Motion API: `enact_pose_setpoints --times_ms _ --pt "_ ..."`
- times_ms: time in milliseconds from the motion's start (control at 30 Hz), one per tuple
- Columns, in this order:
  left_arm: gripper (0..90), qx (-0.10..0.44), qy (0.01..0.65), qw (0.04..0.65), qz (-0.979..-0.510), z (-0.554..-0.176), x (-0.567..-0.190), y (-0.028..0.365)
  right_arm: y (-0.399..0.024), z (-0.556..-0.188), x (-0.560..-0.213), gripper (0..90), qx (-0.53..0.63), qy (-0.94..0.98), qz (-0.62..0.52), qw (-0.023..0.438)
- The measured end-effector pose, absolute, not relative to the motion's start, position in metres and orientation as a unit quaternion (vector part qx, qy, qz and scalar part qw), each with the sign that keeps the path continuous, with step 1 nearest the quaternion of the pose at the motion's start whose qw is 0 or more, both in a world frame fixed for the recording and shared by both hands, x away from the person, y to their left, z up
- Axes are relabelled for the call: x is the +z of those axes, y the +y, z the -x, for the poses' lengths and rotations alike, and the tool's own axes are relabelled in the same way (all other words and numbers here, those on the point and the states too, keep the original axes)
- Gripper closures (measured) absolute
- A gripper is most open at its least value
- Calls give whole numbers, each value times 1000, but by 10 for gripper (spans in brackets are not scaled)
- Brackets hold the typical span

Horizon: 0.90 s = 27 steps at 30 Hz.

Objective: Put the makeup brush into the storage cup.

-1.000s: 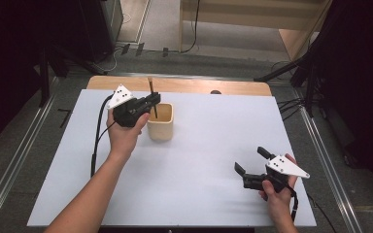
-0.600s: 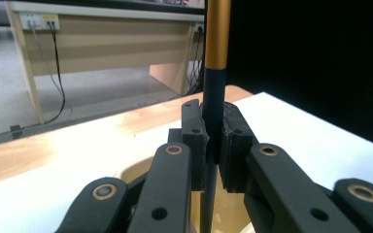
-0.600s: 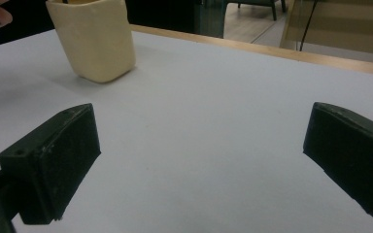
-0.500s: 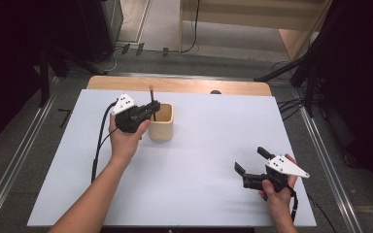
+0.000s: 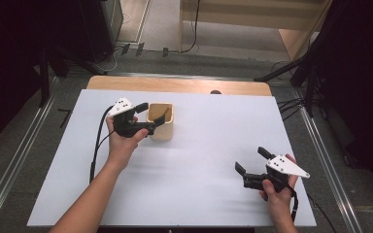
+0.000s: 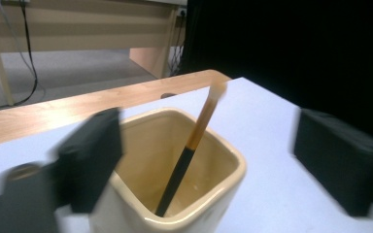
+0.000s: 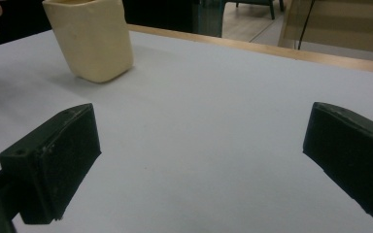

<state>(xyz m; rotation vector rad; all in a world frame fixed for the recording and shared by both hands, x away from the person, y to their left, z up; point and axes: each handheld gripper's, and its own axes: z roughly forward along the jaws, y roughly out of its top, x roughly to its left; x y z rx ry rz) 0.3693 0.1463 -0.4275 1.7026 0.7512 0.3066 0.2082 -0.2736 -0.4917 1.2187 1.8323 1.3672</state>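
A cream square cup [image 5: 167, 132] stands on the white table toward the back left. In it leans a thin brush [image 5: 164, 115] with a black lower half and a brown upper half [image 6: 190, 150], resting against the cup's far corner [image 6: 228, 160]. My left gripper [image 5: 153, 112] hovers at the cup's left rim. Its jaws have just been opening and now stand wide, one on each side of the cup's mouth [image 6: 216, 162], touching neither cup nor brush. My right gripper [image 5: 250, 160] rests open near the front right, nothing between its jaws [image 7: 199, 155], the cup [image 7: 90, 41] far ahead of it.
The white table sheet [image 5: 213, 145] spreads between the two hands. A wooden strip [image 5: 175, 85] runs along its far edge. Metal rails [image 5: 320, 145] and dark stands flank the table.
The left gripper held the brush upright over the cup; now its jaws are apart and the brush stands loose inside the cup. The left hand sank slightly. The right hand stayed put.
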Motion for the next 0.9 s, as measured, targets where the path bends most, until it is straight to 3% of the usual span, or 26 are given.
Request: enact_pose_setpoints --times_ms 900 --pt "0 155 325 582 -729 -294 -458 207 -272 -208 -491 4 508 680 -453 272"
